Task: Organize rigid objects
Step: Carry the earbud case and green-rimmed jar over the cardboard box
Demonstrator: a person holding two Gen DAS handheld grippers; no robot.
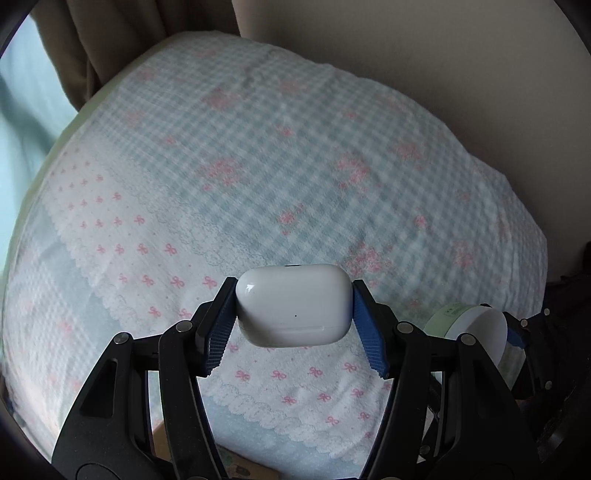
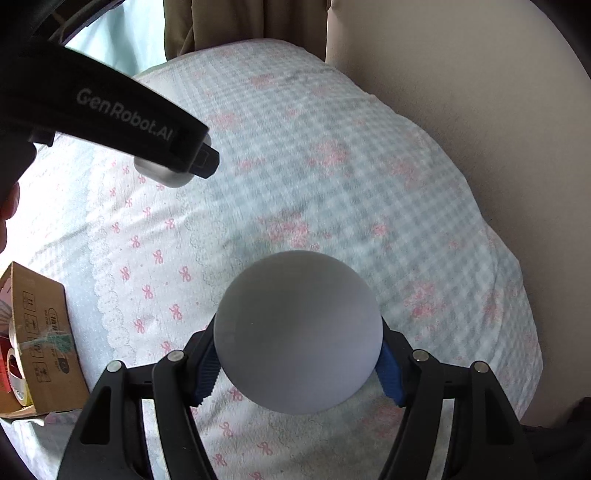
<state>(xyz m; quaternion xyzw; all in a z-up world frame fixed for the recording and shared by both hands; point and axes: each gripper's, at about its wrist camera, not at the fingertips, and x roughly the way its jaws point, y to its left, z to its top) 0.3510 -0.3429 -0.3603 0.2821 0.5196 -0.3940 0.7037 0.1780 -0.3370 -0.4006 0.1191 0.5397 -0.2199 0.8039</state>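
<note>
Right gripper holding a round white-lidded jar over the bed

The right gripper (image 2: 297, 369) has its blue ribbed pads (image 2: 205, 376) pressed against either side of a round jar (image 2: 297, 330), whose flat white face is turned towards the camera, above a checked bedspread (image 2: 332, 166) with pink bows. Up at the left, the left gripper (image 2: 122, 122), marked GenRobot.AI, reaches across with a small white case (image 2: 162, 176) showing beneath its tip. A cardboard box (image 2: 46, 332) sits at the left edge, a tape roll (image 2: 16, 373) inside it. Curtains (image 2: 192, 26) hang beyond the bed.
</note>
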